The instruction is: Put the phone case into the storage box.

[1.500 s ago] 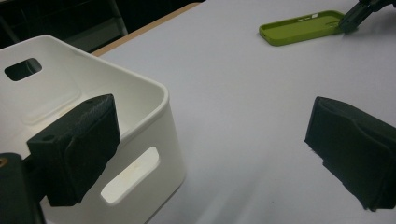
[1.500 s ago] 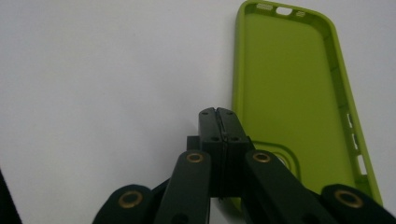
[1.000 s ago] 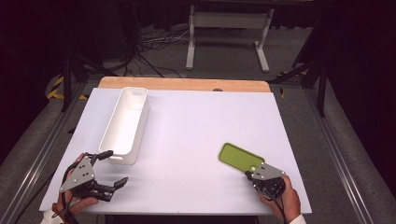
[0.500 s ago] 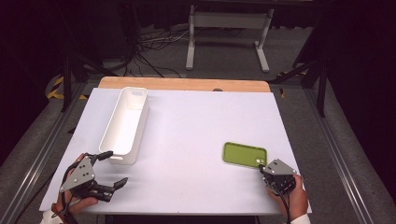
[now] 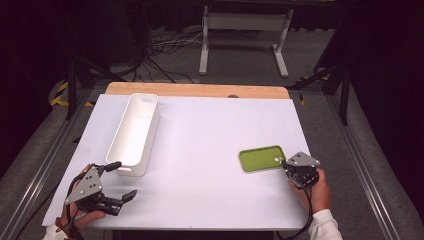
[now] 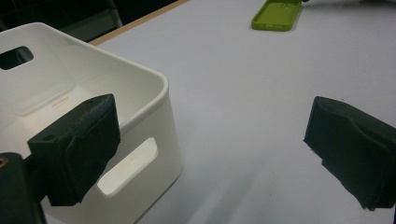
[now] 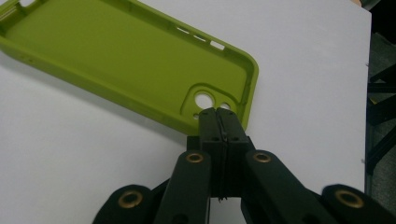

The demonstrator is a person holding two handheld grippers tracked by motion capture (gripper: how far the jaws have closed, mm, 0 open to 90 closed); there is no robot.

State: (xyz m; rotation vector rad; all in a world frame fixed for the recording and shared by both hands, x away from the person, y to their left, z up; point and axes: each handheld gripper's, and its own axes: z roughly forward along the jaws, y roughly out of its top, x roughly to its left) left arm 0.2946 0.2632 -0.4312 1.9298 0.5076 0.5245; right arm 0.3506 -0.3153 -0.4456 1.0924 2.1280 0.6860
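Nearby, white bin (image 5: 134, 134) sits well apart from green phone case (image 5: 261, 158).

Bright even tabletop, dark surroundings, soft focus

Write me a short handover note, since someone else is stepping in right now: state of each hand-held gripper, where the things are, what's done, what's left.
Right hand-held gripper: jaws shut on the camera-hole corner of the green phone case, which lies open side up near the table's right edge.
Left hand-held gripper: open, holding nothing, at the near end of the white bin.
Done: case gripped at its corner. The bin looks empty.
Left: probably carry the case across to the bin, if that is the goal, and release it.
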